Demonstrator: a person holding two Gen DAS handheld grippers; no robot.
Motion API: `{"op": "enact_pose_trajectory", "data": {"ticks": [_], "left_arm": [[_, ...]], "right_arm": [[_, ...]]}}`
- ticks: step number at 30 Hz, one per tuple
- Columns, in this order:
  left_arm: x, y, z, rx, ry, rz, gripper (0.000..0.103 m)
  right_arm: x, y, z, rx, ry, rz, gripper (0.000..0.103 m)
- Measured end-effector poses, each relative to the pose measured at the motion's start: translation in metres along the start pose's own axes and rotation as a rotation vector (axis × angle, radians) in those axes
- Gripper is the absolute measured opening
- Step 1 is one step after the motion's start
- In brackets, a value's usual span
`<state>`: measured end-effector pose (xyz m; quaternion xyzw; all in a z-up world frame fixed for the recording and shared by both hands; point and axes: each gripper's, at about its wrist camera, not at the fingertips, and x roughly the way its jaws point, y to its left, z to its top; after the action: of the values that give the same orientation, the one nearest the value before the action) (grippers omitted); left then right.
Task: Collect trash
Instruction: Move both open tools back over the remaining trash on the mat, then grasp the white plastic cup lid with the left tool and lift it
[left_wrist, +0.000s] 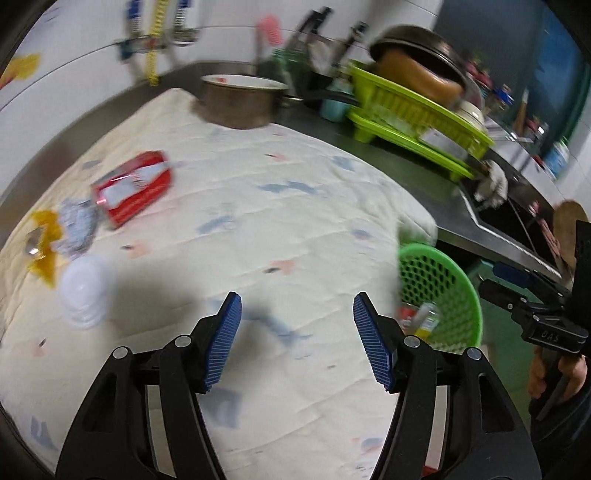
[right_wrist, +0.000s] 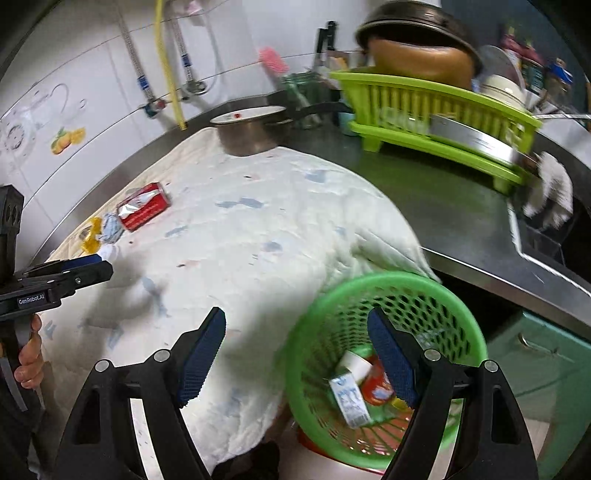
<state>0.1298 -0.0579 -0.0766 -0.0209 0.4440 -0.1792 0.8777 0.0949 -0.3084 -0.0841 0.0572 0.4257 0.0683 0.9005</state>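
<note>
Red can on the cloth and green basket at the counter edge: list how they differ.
The red can is crushed and lies on its side; the green basket keeps its round shape and stands open-mouthed, tilted in this view. The can is solid metal; the basket wall is a mesh of holes. The can lies on the cloth beside other scraps; the basket sits below the counter edge with cartons and wrappers inside. Neither is held by any tongs.

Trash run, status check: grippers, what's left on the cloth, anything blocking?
Left gripper and right gripper open, empty. Red can, wrappers, white cup on cloth. Green basket holds trash. Nothing blocking.
</note>
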Motion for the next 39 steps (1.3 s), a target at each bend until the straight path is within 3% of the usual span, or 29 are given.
{"op": "enact_pose_trajectory", "data": {"ticks": [10,18,39], "left_arm": [[-0.034,0.097,-0.021,-0.183,-0.056,0.150,0.064],[-0.025,0.157,-0.027,-0.252,-0.035,0.218,0.064],[0.041,0.193,-0.002,-0.180,0.070,0.255,0.070]], "right_arm": [[0.036,0.063,0.030,-0.123,0.021,0.097,0.076],[0.058,0.102,0.042,-0.189,0.037,0.161,0.076],[0.101,0.139,0.061,-0.266,0.080,0.211,0.076]]}}
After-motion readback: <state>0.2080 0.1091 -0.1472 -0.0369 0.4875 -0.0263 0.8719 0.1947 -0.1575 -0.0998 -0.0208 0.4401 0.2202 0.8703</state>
